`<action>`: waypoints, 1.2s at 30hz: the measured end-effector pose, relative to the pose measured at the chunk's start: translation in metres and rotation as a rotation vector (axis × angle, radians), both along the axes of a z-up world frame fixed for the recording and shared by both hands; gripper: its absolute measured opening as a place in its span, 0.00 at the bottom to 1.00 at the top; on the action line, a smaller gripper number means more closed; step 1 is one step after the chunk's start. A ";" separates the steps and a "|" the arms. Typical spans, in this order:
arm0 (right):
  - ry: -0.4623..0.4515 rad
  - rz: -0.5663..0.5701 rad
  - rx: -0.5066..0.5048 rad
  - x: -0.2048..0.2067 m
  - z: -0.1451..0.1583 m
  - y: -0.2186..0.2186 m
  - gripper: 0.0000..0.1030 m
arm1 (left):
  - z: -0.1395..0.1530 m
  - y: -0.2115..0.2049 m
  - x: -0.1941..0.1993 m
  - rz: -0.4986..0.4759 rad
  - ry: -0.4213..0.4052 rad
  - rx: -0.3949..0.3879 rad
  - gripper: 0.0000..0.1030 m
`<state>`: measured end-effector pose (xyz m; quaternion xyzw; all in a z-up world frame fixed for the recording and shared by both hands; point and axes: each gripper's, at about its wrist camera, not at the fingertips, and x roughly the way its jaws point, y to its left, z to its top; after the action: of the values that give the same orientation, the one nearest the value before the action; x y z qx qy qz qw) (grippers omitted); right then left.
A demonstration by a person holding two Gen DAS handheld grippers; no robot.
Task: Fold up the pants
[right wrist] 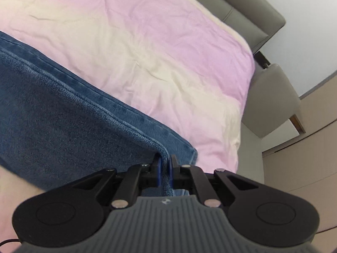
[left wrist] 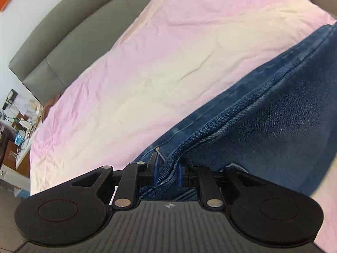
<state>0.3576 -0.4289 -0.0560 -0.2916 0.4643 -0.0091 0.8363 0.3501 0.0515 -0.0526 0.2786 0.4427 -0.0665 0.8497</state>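
Observation:
Blue denim pants (left wrist: 263, 113) lie across a bed with a pink and cream sheet (left wrist: 168, 52). My left gripper (left wrist: 167, 169) is shut on a seamed edge of the pants, lifted off the sheet. In the right wrist view the pants (right wrist: 63, 116) stretch to the left. My right gripper (right wrist: 165, 168) is shut on a hemmed corner of the pants, held just above the sheet (right wrist: 158, 52). The fabric hangs taut between both grippers. The pants' far end is out of view.
A grey padded headboard (left wrist: 63, 42) borders the bed; it also shows in the right wrist view (right wrist: 252, 10). A cluttered desk with cables (left wrist: 16, 122) stands far left. A grey chair (right wrist: 271, 101) and beige cabinets (right wrist: 305, 147) stand at the right.

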 end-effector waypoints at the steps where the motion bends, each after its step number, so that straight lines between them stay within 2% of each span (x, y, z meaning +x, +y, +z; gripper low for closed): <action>1: 0.017 0.002 -0.002 0.015 -0.009 0.000 0.00 | -0.008 -0.002 0.015 0.013 0.016 -0.002 0.19; 5: 0.067 0.002 -0.013 0.068 -0.048 0.001 0.00 | -0.044 -0.008 0.061 0.042 0.079 -0.002 0.19; 8: 0.130 0.007 -0.022 0.101 -0.082 0.003 0.00 | -0.070 -0.008 0.077 0.056 0.111 -0.011 0.19; 11: 0.193 0.011 -0.035 0.121 -0.114 0.002 0.00 | -0.093 -0.001 0.079 0.062 0.124 -0.009 0.19; 13: 0.217 0.009 -0.037 0.128 -0.130 0.000 0.00 | -0.098 0.003 0.077 0.071 0.122 -0.028 0.19; 16: 0.225 0.021 -0.039 0.130 -0.134 0.000 0.00 | -0.094 0.007 0.071 0.070 0.092 -0.041 0.19; 19: 0.207 0.029 -0.038 0.126 -0.120 -0.001 0.00 | -0.072 0.011 0.063 0.061 0.047 -0.056 0.19; 22: 0.192 0.034 -0.047 0.124 -0.106 0.000 0.00 | -0.059 0.013 0.074 0.062 0.046 -0.066 0.19; 28: 0.215 0.013 -0.076 0.138 -0.126 0.005 0.02 | -0.086 0.005 0.098 0.082 0.114 -0.041 0.20; 29: 0.207 0.008 -0.075 0.138 -0.127 0.005 0.03 | -0.090 0.007 0.099 0.091 0.117 -0.045 0.25; 31: 0.190 -0.003 -0.058 0.135 -0.125 -0.001 0.08 | -0.092 0.009 0.098 0.087 0.118 -0.037 0.27; 32: 0.172 -0.013 -0.060 0.133 -0.121 -0.003 0.28 | -0.090 0.007 0.095 0.084 0.113 -0.028 0.29; 33: 0.145 -0.026 -0.065 0.130 -0.116 -0.006 0.39 | -0.088 0.004 0.094 0.082 0.105 -0.009 0.31; 34: 0.123 -0.046 -0.060 0.128 -0.110 -0.010 0.52 | -0.084 0.001 0.092 0.082 0.094 0.012 0.43; 35: 0.108 -0.069 -0.044 0.126 -0.101 -0.015 0.53 | -0.076 0.000 0.089 0.089 0.065 0.025 0.68; 36: 0.092 -0.099 -0.017 0.125 -0.090 -0.023 0.53 | -0.067 0.002 0.085 0.103 0.022 0.023 0.76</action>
<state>0.4825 -0.4521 -0.1464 -0.2756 0.5159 -0.0412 0.8101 0.4353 0.0538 -0.1198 0.2644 0.4664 -0.0208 0.8439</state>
